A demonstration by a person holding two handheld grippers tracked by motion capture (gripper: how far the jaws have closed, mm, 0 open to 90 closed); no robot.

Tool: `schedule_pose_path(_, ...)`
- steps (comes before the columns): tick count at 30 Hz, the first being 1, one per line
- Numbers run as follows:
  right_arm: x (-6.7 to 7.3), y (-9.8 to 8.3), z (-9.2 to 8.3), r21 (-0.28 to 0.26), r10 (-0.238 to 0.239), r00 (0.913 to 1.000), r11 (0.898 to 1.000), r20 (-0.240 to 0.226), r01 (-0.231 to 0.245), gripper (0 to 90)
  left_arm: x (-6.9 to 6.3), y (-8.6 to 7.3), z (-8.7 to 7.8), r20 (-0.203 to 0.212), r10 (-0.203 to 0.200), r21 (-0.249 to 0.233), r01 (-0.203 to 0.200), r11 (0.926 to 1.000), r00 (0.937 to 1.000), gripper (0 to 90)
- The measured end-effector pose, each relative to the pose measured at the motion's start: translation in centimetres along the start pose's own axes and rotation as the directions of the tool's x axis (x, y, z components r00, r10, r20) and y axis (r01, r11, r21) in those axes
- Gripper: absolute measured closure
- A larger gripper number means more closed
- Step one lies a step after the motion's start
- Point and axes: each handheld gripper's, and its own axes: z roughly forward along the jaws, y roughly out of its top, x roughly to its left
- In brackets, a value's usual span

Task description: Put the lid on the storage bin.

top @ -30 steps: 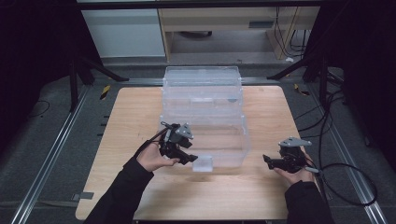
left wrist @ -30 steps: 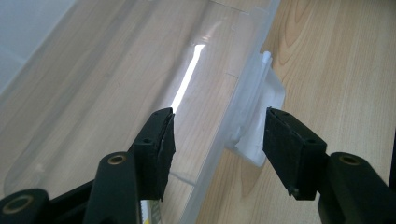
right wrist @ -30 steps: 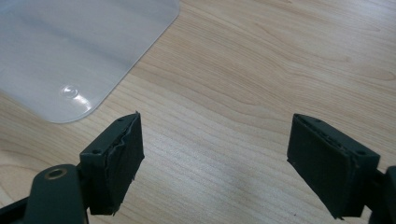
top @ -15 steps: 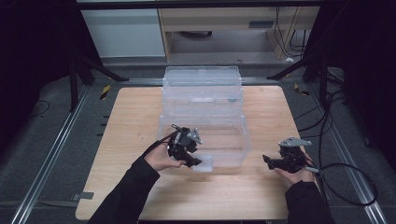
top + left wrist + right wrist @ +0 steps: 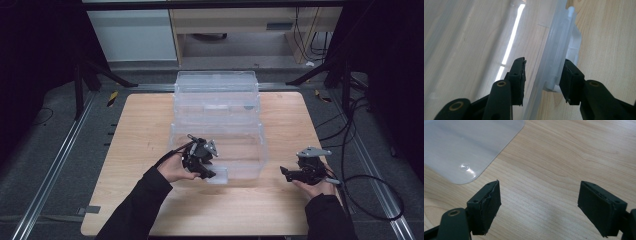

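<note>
Clear bin (image 5: 220, 145) wall between left hand-held gripper (image 5: 542, 80) jaws.

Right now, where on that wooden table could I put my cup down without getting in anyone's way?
The left strip of the table, beside the clear plastic bins, is bare. So is the right strip behind the right claw. The near edge between the person's forearms is bare too. The middle is crowded: bins, with the left claw straddling the near bin's rim.

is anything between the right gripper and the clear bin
Nothing visible. The right gripper is open over bare wooden table, jaws toward the clear bin, with only open tabletop between them. The left gripper already straddles the bin's near wall.
</note>
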Motion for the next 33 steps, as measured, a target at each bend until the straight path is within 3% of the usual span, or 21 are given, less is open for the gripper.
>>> schedule_pose_path(11,-0.1,1.0,-0.3,-0.026,-0.013,0.9995,1.0,-0.027,0.012,20.7,0.4,0.0,0.4,0.064,0.038,0.004,-0.038,0.9993,0.9973,64.1)
schedule_pose_path(17,-0.3,2.2,-0.8,-0.053,-0.023,0.9987,0.998,-0.045,0.021,23.0,0.5,0.1,0.4,0.073,0.055,0.005,-0.056,0.9984,0.9958,65.5)
schedule_pose_path(33,-0.2,7.7,-2.4,-0.148,-0.063,0.9925,0.988,-0.105,0.047,29.4,0.8,-0.1,0.3,0.099,0.069,-0.005,-0.069,0.9976,0.9927,67.5)
